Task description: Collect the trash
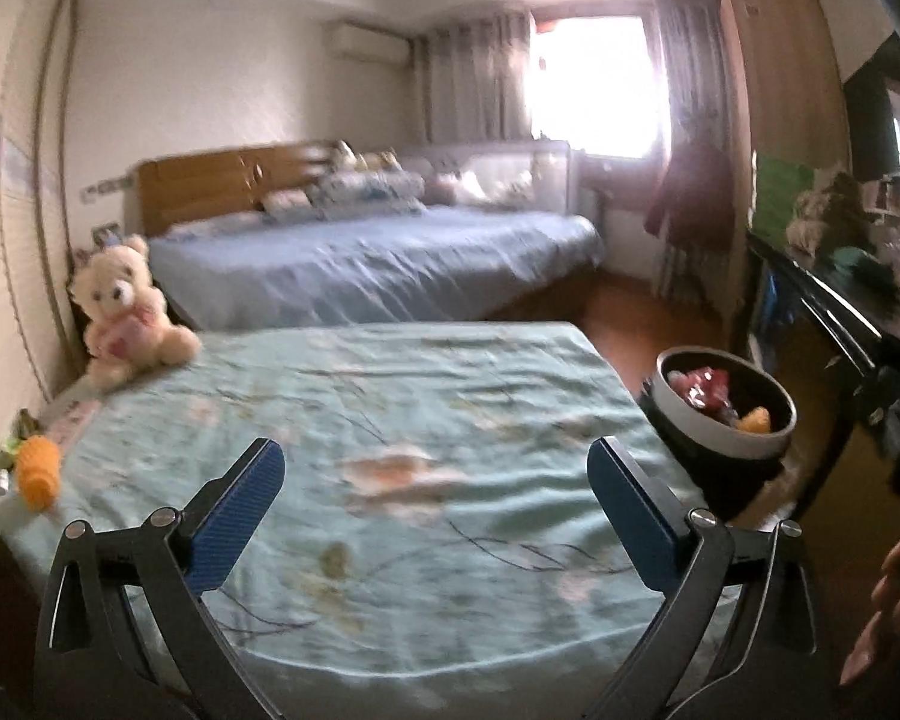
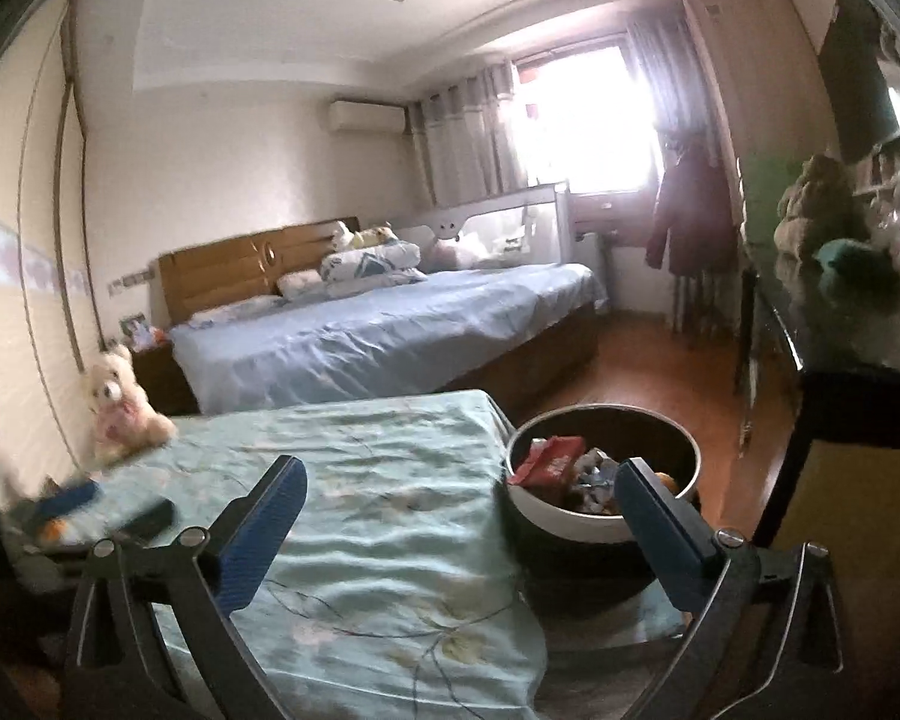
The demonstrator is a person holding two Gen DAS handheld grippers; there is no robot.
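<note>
A round trash bin [image 1: 711,441] with a white wall and a dark inside stands off the right edge of the table [image 1: 390,408], which has a pale green flowered cloth. In it lie a red wrapper [image 1: 699,387] and an orange piece [image 1: 756,420]. My left gripper [image 1: 437,456] hangs open over the cloth with nothing between its blue pads. In the right wrist view, my right gripper [image 2: 461,471] is open and empty over the table's right edge, its right finger in front of the bin [image 2: 546,510]. An orange object [image 1: 39,471] lies at the table's left edge.
A cream teddy bear [image 1: 123,312] sits at the table's far left corner by the wall. Beyond it is a bed [image 1: 378,264] with blue sheets. A dark sideboard [image 1: 822,300] loaded with things runs along the right. Wooden floor [image 2: 642,360] lies between them. A hand [image 1: 888,600] shows at the right edge.
</note>
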